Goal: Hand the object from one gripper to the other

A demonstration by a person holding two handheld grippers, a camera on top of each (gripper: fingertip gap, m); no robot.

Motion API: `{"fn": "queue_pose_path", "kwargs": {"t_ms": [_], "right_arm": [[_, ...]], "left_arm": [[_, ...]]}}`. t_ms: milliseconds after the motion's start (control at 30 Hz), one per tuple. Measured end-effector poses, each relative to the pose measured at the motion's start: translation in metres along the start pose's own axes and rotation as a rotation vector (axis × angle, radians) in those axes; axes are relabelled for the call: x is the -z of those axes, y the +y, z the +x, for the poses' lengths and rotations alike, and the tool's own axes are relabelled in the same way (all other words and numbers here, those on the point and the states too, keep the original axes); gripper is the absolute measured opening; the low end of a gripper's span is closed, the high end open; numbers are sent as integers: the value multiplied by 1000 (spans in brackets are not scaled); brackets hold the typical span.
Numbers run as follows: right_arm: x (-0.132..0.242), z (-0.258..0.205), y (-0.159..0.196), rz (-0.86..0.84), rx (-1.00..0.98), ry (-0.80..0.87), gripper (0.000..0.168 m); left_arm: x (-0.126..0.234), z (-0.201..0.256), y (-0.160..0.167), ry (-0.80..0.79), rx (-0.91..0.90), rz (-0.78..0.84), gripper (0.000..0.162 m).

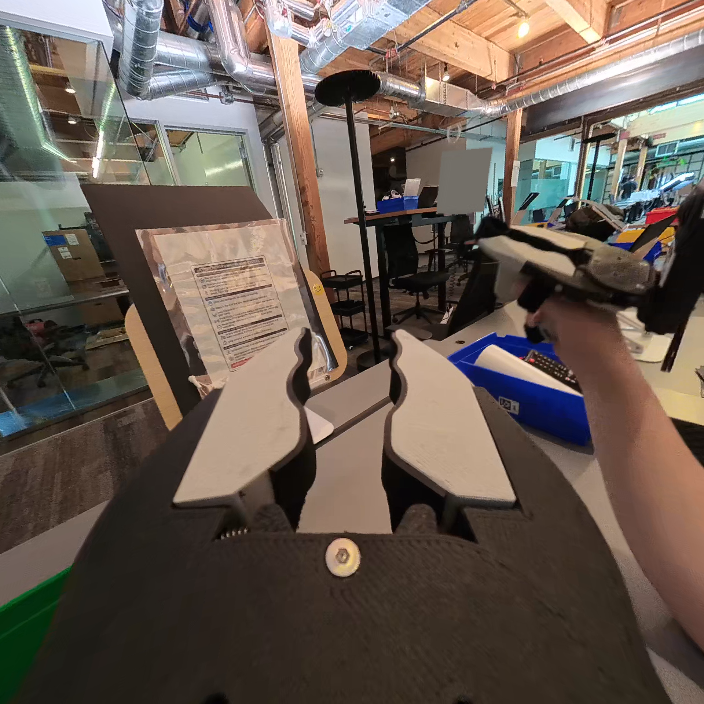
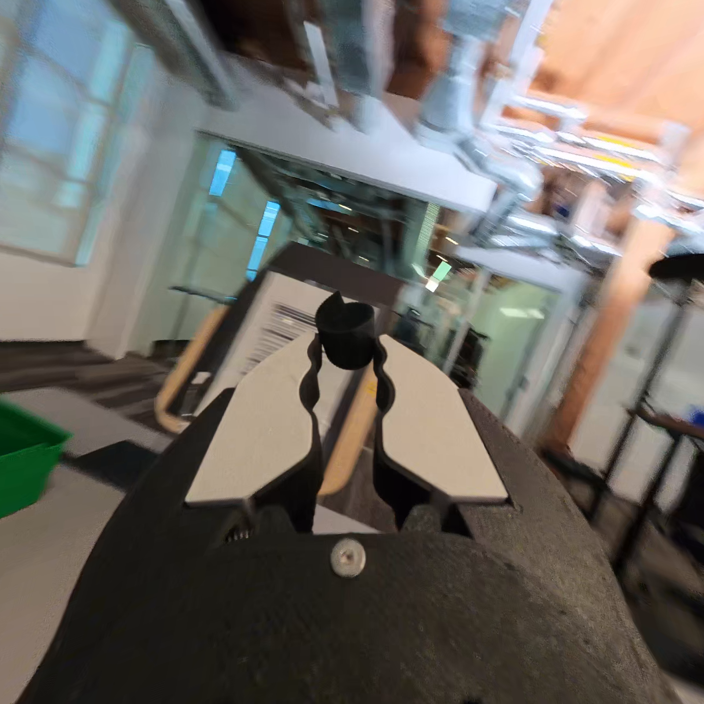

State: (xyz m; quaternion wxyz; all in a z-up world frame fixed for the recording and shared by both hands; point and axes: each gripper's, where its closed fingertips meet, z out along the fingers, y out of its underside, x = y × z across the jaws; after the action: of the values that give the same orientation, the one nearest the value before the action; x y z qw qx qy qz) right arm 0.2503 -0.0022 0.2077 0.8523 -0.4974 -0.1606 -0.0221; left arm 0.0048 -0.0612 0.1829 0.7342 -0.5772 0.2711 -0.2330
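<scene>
Fingers: right gripper (image 2: 346, 352) pinches the black cup-shaped object (image 2: 344, 337) at its fingertips; left gripper (image 1: 348, 358) spread, empty.
Object: held aloft, well apart from the left gripper.
Risk: shallow tip grip (background blurred) could let it slip.

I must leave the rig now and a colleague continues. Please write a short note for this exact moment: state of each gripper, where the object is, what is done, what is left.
Right gripper: shut on the small black cup-shaped object, pinched at the tips of its jaws; held raised. The right wrist view is motion-blurred.
Left gripper: open and empty, over the grey table.
Other things: blue bin on the table to the right, green bin to the left.
Done: object grasped by the right gripper.
Left: bring the object between the left jaws, close left, then open right.
</scene>
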Motion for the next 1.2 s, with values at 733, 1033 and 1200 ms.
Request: {"fn": "queue_pose_path", "kwargs": {"t_ms": [733, 1033, 1200], "right_arm": [[209, 204, 300, -1023, -715, 695, 31], [198, 237, 191, -518, -809, 698, 74], [211, 245, 93, -100, -809, 661, 56]], "left_arm": [[-21, 48, 46, 73, -195, -226, 34], [-6, 42, 32, -4, -263, -209, 34], [13, 25, 12, -61, -232, -144, 32]]}}
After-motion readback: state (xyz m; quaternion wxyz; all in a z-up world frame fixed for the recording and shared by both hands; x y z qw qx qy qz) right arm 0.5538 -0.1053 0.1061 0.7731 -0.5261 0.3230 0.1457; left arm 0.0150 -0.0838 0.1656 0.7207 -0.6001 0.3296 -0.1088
